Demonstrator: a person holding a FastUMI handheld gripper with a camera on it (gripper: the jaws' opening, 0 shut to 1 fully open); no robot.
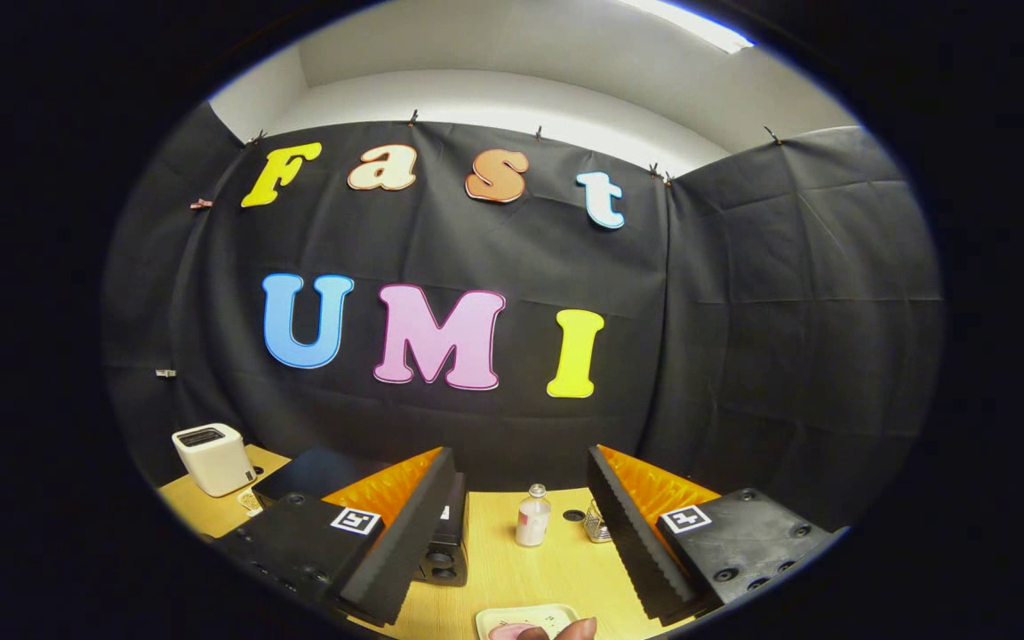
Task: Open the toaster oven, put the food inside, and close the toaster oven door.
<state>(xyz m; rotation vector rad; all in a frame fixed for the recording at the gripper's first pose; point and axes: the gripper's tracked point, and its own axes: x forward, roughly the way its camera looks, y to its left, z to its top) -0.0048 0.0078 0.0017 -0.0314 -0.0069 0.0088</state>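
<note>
My gripper [521, 455] is open, held above the wooden table [556, 569] with nothing between its fingers. A black toaster oven [446, 547] with round knobs stands on the table, mostly hidden behind the left finger [405, 533]; I cannot tell how its door stands. Its dark top [312, 471] shows beyond that finger. Below and between the fingers lies a pale tray [548, 612] holding a pink piece of food [508, 632] and a brown piece [580, 629].
A white toaster [214, 458] stands at the table's far left corner. Between the fingers and farther off are a small clear bottle [532, 516], a small wire-sided holder [597, 524] and a dark round spot [574, 515]. Black cloth walls close the booth behind.
</note>
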